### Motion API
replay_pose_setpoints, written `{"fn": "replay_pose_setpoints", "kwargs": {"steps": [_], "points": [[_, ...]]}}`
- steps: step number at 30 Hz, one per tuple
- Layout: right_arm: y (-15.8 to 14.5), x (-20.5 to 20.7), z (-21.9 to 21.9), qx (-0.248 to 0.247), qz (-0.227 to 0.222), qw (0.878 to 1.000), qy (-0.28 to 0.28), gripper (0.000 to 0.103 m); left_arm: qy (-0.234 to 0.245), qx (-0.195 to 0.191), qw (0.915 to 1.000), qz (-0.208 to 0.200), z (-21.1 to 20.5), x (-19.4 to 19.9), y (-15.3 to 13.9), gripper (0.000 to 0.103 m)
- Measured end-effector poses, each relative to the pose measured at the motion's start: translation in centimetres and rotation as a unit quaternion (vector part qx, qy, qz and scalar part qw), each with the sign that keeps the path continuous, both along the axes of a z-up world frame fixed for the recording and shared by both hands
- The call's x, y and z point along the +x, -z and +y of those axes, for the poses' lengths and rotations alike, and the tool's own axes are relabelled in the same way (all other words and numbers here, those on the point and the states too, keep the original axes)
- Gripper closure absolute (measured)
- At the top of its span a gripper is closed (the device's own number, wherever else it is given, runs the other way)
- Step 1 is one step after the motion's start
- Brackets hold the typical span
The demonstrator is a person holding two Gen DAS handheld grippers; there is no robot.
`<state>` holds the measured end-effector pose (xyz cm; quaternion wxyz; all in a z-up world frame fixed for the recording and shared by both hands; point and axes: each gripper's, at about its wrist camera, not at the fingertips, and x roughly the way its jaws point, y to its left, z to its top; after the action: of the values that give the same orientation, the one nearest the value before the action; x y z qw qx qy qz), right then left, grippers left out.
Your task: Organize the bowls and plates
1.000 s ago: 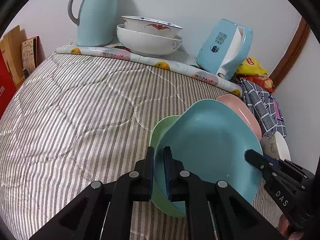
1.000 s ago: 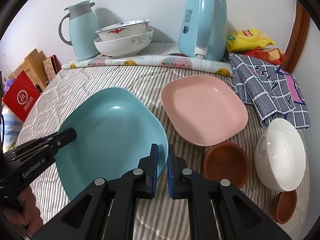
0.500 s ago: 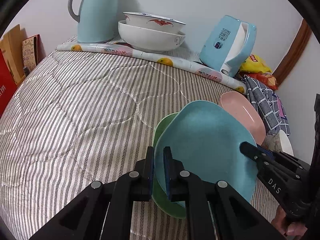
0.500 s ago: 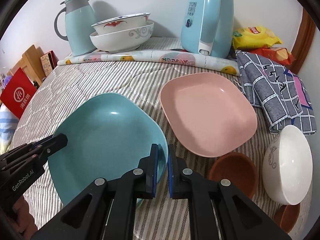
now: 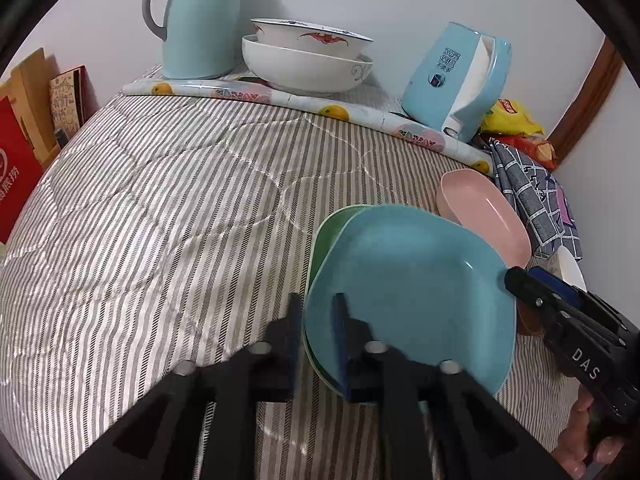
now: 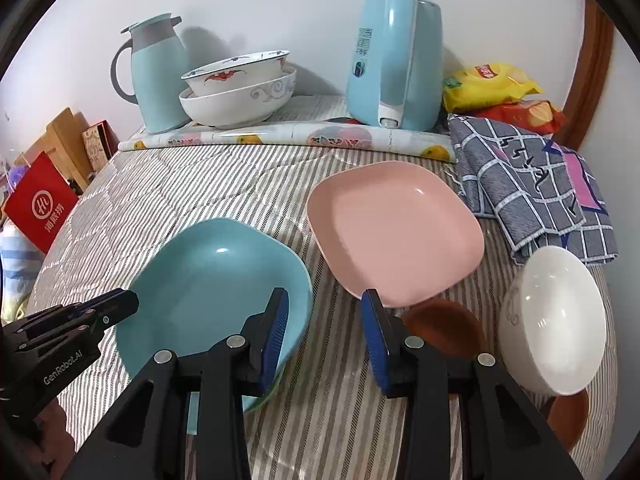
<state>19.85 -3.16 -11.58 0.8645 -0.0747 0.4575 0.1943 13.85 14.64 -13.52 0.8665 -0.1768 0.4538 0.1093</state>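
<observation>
Both grippers have just been opening. The left gripper (image 5: pixel 316 344) stands with its jaws apart; the near rim of the blue plate (image 5: pixel 408 292) lies between them, and the pads do not press on it. The right gripper (image 6: pixel 324 340) also stands with its jaws apart: its left finger overlaps the blue plate's edge and only striped cover shows in the gap between them. The blue plate rests nested on the green plate (image 5: pixel 326 236), whose rim shows just beyond the left gripper's tips. The pink plate (image 6: pixel 392 236) lies just ahead of the right gripper, apart from the blue one. The white bowl (image 6: pixel 556 316) and two brown bowls (image 6: pixel 444 320) sit to that gripper's right, on the striped bed cover (image 5: pixel 160 220).
</observation>
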Motion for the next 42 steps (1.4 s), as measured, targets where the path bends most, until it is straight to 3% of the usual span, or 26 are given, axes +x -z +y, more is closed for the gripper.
{"fn": "replay_pose_setpoints", "kwargs": {"steps": [2,10,12,13,14,25,30,32,34,39,42], "points": [[-0.2,-0.4,-0.3,0.003,0.000,1.000,0.002,0.065,-0.006,0.008,0.9999,-0.006,-0.1,-0.4,-0.4,0.069],[-0.6,-1.8,-1.0,0.009,-0.002,1.000,0.001,0.065,-0.004,0.014,0.9998,-0.015,-0.5,-1.2,-1.5,0.069],[-0.2,-2.0,-0.6,0.007,0.005,1.000,-0.007,0.077,-0.003,0.010,0.9998,-0.016,-0.6,-1.5,-1.6,0.069],[0.1,-2.3,-0.3,0.003,0.004,1.000,-0.012,0.091,-0.002,0.010,0.9998,-0.018,-0.7,-1.7,-1.7,0.069],[0.4,-2.3,-0.1,-0.001,0.008,1.000,-0.014,0.093,-0.002,0.012,0.9998,-0.019,-0.7,-1.8,-1.8,0.069],[0.9,-3.2,0.7,-0.008,0.012,1.000,-0.018,0.093,0.001,0.014,0.9996,-0.026,-1.0,-2.2,-2.4,0.069],[-0.3,-3.0,-1.2,-0.004,0.005,1.000,0.003,0.085,0.010,0.017,0.9993,-0.032,-1.9,-1.4,-3.0,0.069],[-1.0,-2.6,-2.4,0.002,0.000,1.000,0.017,0.069,0.014,0.012,0.9993,-0.034,-2.2,-0.9,-3.2,0.069],[-1.8,-1.9,-3.9,0.008,-0.004,0.999,0.031,0.063,0.018,0.010,0.9991,-0.037,-2.6,-0.2,-3.5,0.069],[-3.3,0.2,-6.7,0.022,-0.010,0.998,0.061,0.063,0.029,0.022,0.9983,-0.046,-3.8,1.6,-4.7,0.069],[-3.8,1.6,-8.3,0.028,-0.007,0.997,0.076,0.056,0.030,0.032,0.9979,-0.047,-4.3,2.7,-5.2,0.069]]}}
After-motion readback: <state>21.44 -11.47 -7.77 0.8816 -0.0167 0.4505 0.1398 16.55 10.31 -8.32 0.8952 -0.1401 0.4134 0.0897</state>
